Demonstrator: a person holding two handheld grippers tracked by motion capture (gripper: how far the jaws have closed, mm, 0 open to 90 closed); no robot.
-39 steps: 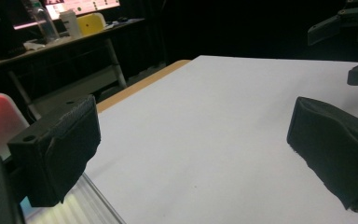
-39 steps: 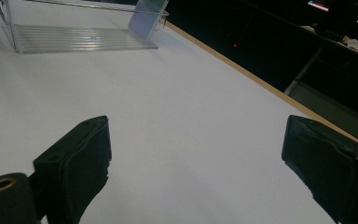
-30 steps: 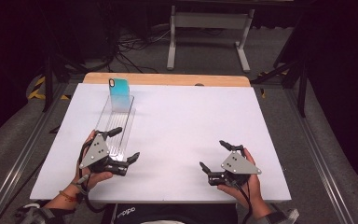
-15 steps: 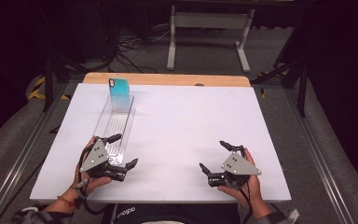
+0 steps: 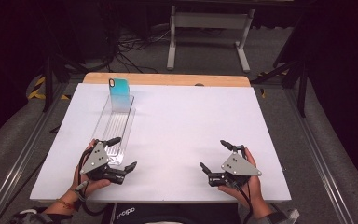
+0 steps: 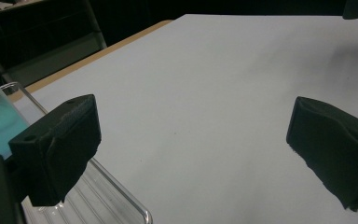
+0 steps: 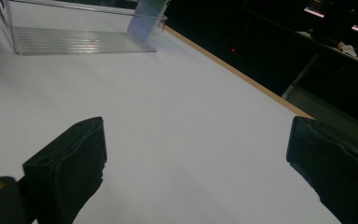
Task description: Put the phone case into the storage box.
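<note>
Both grippers rest near the white table's [image 5: 177, 126] front edge, left gripper [image 5: 120, 155] jaws spread wide beside the clear tray's [image 5: 113, 126] near end, right gripper [image 5: 216, 156] jaws wide, bare surface between, teal phone [image 5: 119, 88] standing at the tray's far end.

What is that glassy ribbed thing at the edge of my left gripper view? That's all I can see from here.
Observer: A long clear tray lying flat on the white table.
Operator: Anything in it?
Observer: A teal phone case stands upright at its far end.
Operator: Where's the other gripper?
Observer: The right gripper rests near the table's front edge, jaws open, well apart from the tray.
</note>
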